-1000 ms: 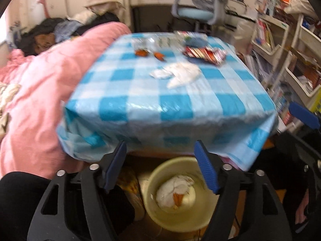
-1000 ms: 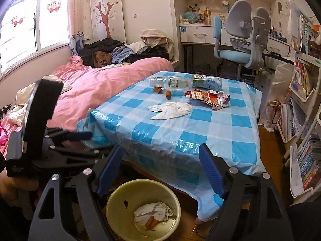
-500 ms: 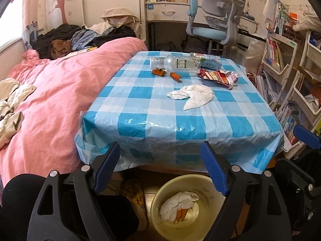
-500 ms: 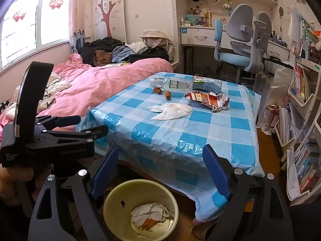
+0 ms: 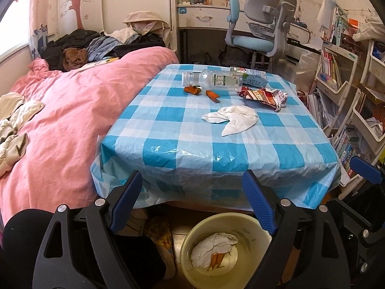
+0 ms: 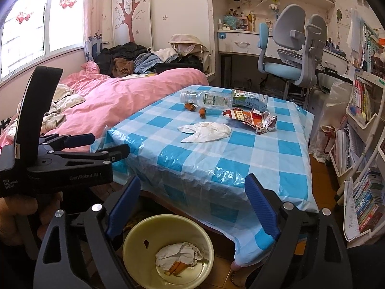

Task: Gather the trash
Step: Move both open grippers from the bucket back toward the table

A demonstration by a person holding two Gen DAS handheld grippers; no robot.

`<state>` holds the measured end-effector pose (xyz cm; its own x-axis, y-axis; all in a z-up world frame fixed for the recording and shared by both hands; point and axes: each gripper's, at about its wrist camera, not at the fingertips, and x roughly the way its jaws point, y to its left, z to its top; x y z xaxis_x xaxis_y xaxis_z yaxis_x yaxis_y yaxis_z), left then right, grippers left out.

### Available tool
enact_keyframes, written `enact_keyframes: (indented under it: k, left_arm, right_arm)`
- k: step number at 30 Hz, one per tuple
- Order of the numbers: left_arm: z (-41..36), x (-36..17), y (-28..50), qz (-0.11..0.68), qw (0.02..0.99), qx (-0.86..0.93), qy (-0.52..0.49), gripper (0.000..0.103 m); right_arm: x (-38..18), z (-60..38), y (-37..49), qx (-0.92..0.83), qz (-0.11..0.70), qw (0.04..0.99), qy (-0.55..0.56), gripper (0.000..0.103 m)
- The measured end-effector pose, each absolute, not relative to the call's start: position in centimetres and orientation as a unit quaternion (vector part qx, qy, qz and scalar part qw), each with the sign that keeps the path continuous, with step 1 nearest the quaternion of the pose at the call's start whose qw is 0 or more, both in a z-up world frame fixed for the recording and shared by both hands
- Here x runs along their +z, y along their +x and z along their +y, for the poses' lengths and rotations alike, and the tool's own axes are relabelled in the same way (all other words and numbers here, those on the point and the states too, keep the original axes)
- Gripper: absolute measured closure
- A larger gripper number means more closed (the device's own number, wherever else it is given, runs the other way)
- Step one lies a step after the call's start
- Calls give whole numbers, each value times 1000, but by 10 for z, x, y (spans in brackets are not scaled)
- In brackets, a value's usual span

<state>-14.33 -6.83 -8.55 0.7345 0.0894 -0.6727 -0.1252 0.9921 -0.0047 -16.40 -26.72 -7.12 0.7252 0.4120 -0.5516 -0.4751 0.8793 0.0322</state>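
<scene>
A low table (image 5: 192,144) under a blue checked cloth carries a white tissue (image 5: 235,118), a clear plastic bottle (image 5: 214,79), a red snack wrapper (image 5: 264,96), two orange peels (image 5: 192,89) and a blue-green pack (image 5: 255,77). A yellow bin (image 5: 223,214) on the floor before the table holds a crumpled tissue (image 5: 211,243) and peel. My left gripper (image 5: 192,178) hovers above the bin, its jaws opening with nothing between them. My right gripper (image 6: 192,180) is open and empty over the bin (image 6: 134,240), short of the tissue (image 6: 207,131).
A pink-covered bed (image 5: 60,120) with piled clothes runs along the table's left side. A blue-grey desk chair (image 5: 259,31) stands behind the table. Shelves of books (image 6: 361,168) line the right. A hand (image 6: 21,216) holds the left gripper (image 6: 105,144) at left.
The left wrist view has tilted up, so the bin sits lower and the table fuller in view. Both pairs of jaws stand wider. The right view has hardly shifted.
</scene>
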Motion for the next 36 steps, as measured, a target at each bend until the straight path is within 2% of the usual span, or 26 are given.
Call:
enact_keyframes:
  k: [9, 19, 29, 36]
  left_arm:
    - [-69, -87, -142, 361, 931, 57, -26, 21]
    - [-68, -85, -106, 367, 928, 50, -44, 21]
    - [-85, -96, -30, 395, 917, 17, -46, 20]
    - [-116, -119, 38, 419, 908, -7, -6, 20]
  right_arm:
    - [-71, -264, -158, 247, 284, 925, -54, 19]
    - [-58, -260, -122, 243, 277, 928, -59, 19]
    - [-53, -271, -58, 224, 310, 922, -64, 19]
    - [-52, -293, 15, 200, 340, 917, -54, 19]
